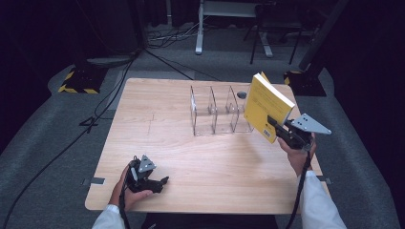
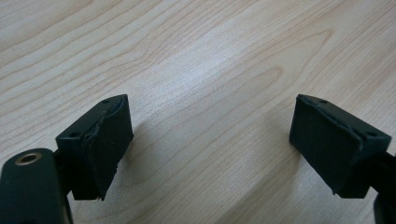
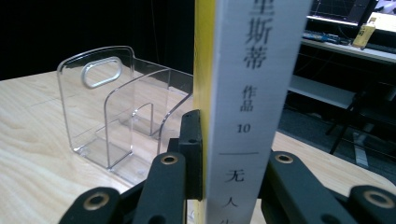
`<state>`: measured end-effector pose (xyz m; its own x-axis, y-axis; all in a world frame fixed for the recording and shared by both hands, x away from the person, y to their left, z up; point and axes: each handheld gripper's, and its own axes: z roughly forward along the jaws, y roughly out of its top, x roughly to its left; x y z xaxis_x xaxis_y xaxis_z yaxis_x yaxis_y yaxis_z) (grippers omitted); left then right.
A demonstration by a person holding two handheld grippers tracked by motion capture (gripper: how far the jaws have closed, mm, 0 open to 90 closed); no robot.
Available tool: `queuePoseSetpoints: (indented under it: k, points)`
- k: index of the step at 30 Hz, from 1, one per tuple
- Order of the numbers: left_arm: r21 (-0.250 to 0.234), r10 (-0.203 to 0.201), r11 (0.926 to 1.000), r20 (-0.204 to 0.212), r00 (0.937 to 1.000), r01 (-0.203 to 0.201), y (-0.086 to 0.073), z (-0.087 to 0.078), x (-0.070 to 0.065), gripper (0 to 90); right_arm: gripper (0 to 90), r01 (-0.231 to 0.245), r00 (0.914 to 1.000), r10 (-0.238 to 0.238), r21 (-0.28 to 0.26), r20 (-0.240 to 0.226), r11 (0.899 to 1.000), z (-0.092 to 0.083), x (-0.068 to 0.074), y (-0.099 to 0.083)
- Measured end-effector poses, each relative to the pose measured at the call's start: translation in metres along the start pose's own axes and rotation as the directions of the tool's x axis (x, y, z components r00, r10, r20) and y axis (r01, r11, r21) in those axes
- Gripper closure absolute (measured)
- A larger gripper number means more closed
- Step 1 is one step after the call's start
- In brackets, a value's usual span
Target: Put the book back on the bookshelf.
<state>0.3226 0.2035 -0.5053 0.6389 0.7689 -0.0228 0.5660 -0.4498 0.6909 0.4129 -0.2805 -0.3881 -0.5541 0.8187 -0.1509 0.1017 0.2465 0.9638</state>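
The right gripper point(image 1: 286, 130) has its jaws squeezed tight on a yellow book point(image 1: 267, 106), held up in the air, tilted, just beside the clear rack point(image 1: 215, 112) on the table point(image 1: 157, 143). The left gripper point(image 1: 150, 180) rests on the table with its jaws wide open and nothing in them. The book could bump the rack's thin walls and push it away, and I think it may slip, since the jaws seem to grab only its bottom end.
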Motion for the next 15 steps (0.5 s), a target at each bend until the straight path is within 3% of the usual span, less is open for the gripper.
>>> queuePoseSetpoints:
  k: [15]
  points:
    - [0.005,-0.001,1.0,0.004,1.0,0.001,0.0,0.0,0.0,13.8,76.2,-0.02,0.9975,0.018,0.035,0.068,0.999,0.053,-0.001,0.017]
